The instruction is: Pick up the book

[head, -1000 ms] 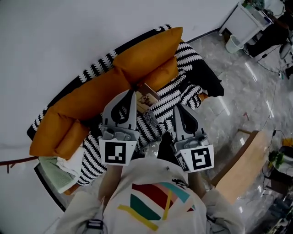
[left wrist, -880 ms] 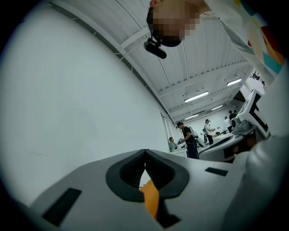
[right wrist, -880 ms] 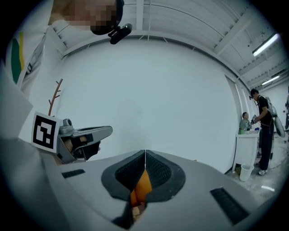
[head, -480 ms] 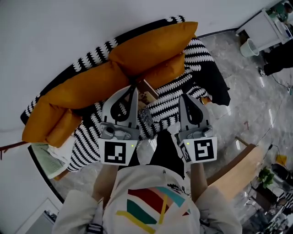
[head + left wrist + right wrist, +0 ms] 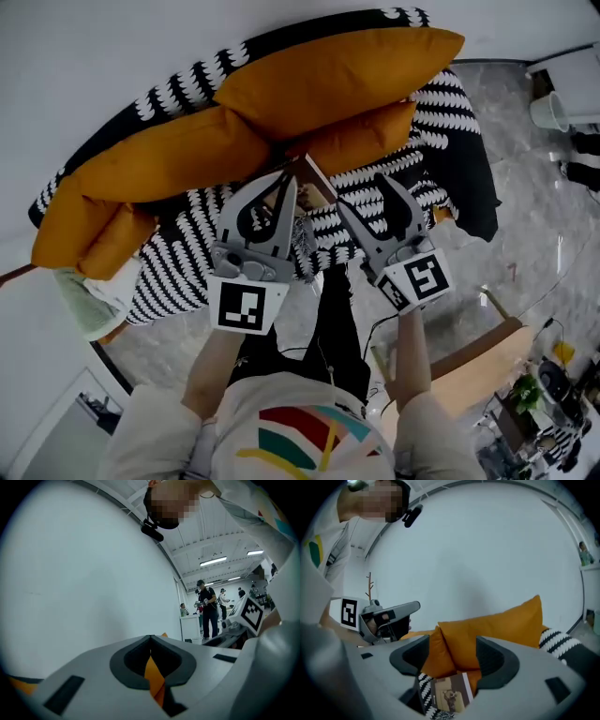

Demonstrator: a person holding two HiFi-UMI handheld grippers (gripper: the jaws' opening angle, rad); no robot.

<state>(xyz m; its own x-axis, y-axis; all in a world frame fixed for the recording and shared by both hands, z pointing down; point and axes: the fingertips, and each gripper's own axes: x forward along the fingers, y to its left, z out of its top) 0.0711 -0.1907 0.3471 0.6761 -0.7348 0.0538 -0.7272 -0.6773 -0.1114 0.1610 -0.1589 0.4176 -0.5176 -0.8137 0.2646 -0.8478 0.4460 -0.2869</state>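
Both grippers have descended toward the sofa since a second ago. Right gripper: jaws opening, gripping nothing; the book lies just ahead of them, against the orange cushions. Left gripper: jaws together, empty, beside the book.

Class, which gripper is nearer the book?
Right, probably. The right gripper has the book just ahead of its opening jaws; the left gripper, jaws together, points past its left edge.
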